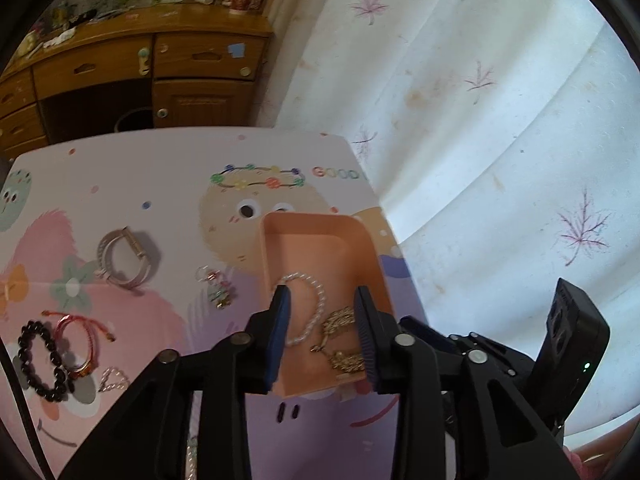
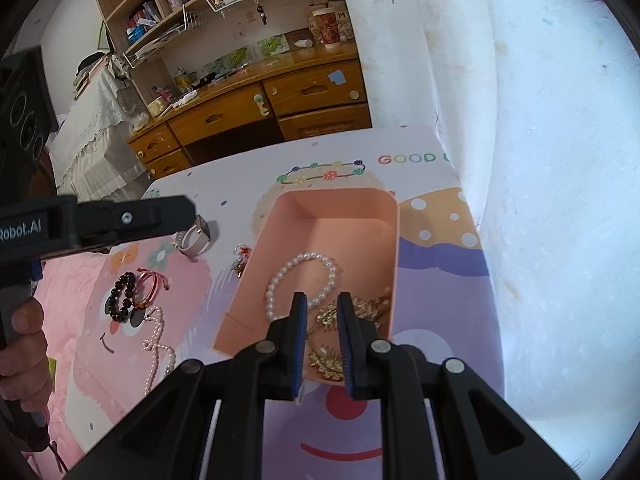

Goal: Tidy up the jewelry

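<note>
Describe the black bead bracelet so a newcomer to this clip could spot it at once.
Start at the pink tray on the cartoon mat, then look left across the mat to the loose pieces. The black bead bracelet lies beside a red cord bracelet, above a pearl strand. It is the only dark, glossy, round-beaded loop there.

Both hand-held grippers (image 1: 322,332) (image 2: 322,340) parted, empty

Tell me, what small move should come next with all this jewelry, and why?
Probably the left gripper, its jaws open and holding nothing, should swing over to the red cord bracelet or the black bead bracelet. The pink tray already holds the pearl bracelet and gold pieces; those still lie outside on the mat.
</note>
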{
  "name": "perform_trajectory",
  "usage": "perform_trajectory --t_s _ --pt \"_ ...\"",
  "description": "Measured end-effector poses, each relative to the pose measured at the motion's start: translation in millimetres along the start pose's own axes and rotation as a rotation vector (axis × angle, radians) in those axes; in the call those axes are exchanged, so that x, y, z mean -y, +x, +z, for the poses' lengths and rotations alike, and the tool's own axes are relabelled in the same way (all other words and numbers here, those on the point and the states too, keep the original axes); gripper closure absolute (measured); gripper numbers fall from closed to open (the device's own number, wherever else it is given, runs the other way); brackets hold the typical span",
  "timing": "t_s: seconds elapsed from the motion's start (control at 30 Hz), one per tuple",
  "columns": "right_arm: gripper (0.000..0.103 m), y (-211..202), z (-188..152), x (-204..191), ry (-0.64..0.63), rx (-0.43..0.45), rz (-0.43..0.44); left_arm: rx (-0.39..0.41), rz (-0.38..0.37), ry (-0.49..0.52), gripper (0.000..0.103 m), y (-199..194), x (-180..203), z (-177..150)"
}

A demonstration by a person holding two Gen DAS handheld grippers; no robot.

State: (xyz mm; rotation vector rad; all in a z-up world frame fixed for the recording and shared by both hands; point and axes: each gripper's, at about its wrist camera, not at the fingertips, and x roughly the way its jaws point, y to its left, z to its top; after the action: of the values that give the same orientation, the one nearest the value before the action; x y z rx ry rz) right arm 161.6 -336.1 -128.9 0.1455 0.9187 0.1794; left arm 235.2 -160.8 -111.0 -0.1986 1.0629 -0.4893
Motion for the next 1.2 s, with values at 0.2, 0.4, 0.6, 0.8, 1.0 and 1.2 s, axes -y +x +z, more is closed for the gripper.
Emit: perform_trajectory --t_s 0.2,0.4,0.6,0.8,1.0,1.2 --pt "0.088 7.2 -7.1 -15.9 0.057 -0.051 0.065 -0.030 0.094 -0.079 0.046 -17.9 -40.6 -20.3" --pt "0.088 13.0 -17.2 -38.2 0.169 -0.110 0.148 -0.036 0.191 -0.115 0.035 -45.5 -83.2 -44.5" --pt "0.059 12.4 -27.4 -69.6 0.281 -0.137 0.179 -0.066 0.243 -0.120 0.029 -71.5 -125.8 -61.6" --pt "0.046 21.9 -42.8 -96.1 0.443 -0.191 0.194 -0.085 0.305 -0.084 0.021 -85.9 -159.5 -66.9" --pt "0.044 39.3 -61.7 -119.1 0.630 -0.272 0.142 -0.091 0.411 0.026 0.021 -85.0 -190.9 -74.2" --pt "0.044 50.8 -77.6 -141.5 0.666 -0.292 0.014 -0.096 0.415 0.104 0.021 -70.9 -215.8 -89.4"
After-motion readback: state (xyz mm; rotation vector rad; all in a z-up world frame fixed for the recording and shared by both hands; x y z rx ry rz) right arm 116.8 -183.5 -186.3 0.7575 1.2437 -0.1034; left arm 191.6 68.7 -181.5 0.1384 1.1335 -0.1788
